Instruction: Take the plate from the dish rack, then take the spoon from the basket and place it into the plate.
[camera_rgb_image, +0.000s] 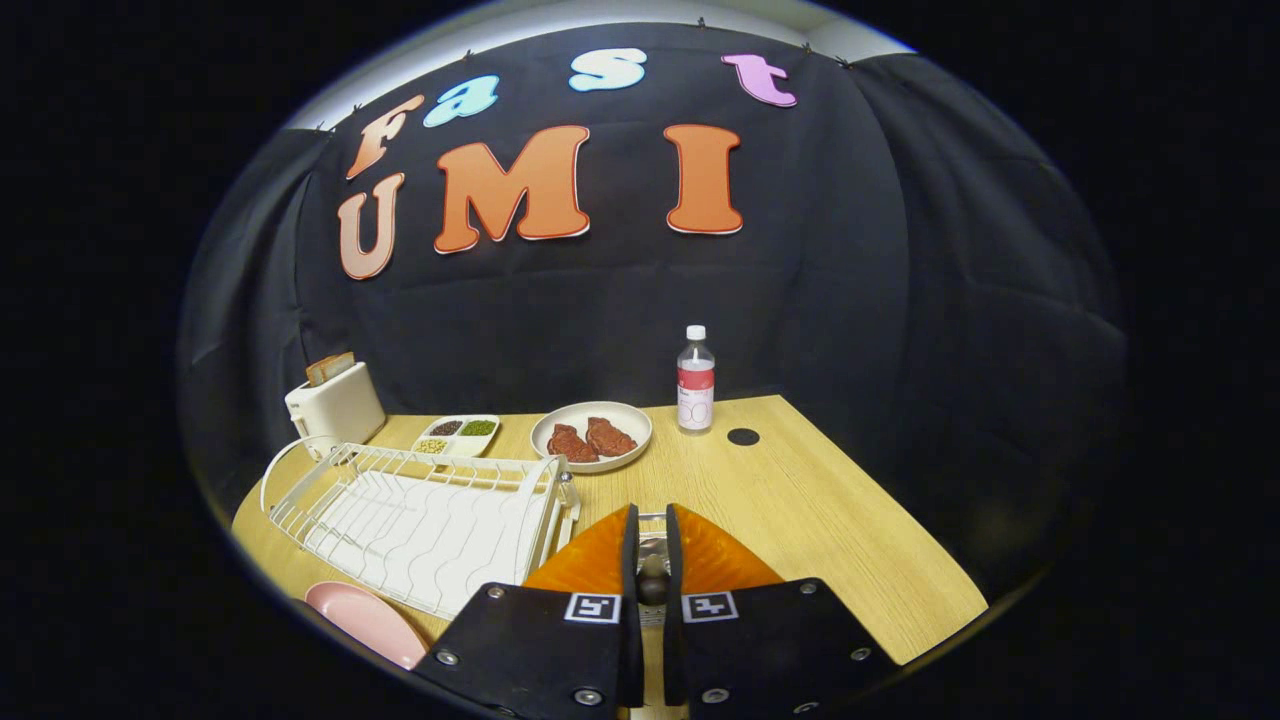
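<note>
1. The gripper (651, 560) hangs low over the near part of the wooden table (830, 520), its two fingers drawn almost together with only a narrow slit between them.
2. In that slit sits a small dark and silvery thing, likely the spoon (653, 578); whether both fingers press on it I cannot tell.
3. Right under and just beyond the fingers lies an orange ribbed basket (590, 565), spreading out to either side of them.
4. To the near left, on the table's edge, lies the pink plate (368, 620), flat and outside the rack.
5. Between the plate and the far side stands the white wire dish rack (420, 510), just left of the basket.
6. Farther off, behind the rack, sit a white toaster (337, 408) with a slice of bread sticking up, and a divided tray (458, 435) of small foods.
7. Right of that tray lies a pale dish (592, 437) holding two reddish pieces of meat.
8. Farther right, a clear bottle (695, 380) with a white cap stands upright, a small dark disc (743, 436) beside it.
</note>
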